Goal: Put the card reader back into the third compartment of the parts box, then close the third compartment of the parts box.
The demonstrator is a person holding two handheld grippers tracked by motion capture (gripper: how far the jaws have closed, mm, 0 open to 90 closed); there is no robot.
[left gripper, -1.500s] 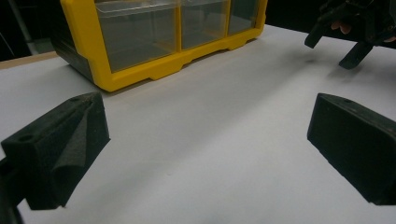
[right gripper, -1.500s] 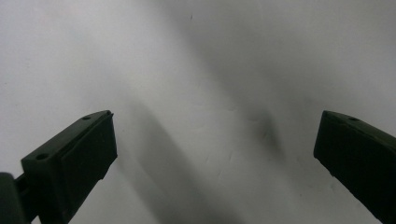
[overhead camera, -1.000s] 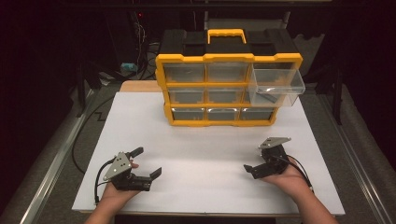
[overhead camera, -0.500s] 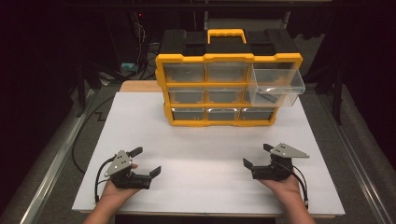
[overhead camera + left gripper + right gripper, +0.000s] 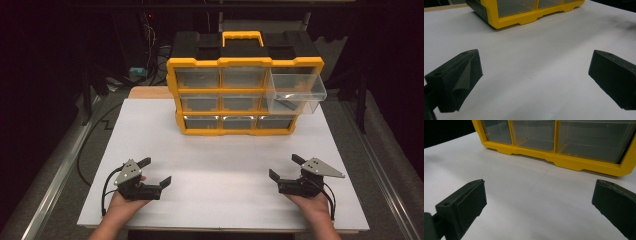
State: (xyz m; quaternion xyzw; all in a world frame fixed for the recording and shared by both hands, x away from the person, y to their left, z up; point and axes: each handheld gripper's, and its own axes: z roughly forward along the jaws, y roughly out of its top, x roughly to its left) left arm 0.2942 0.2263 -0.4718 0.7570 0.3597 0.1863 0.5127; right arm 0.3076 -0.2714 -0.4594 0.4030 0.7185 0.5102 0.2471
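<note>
1. A yellow-framed organizer point(image 5: 235, 95) with clear drawers stood at the far side of the white surface point(image 5: 220, 165), its black carry-top behind.
2. One clear drawer point(image 5: 296, 93), at the right end of the upper rows, hung pulled out of the frame; something small and dark lay inside, too indistinct to name.
3. The left tongs point(image 5: 153, 172) rested low near the surface's front-left edge, jaws spread and empty.
4. The right tongs point(image 5: 286, 168) sat at front right, jaws likewise spread wide with nothing between them.
5. Both were well apart from the organizer, so the work appeared to be at a rest or ready stage.
6. The likely next move called for the right tongs to travel forward to the protruding drawer.
</note>
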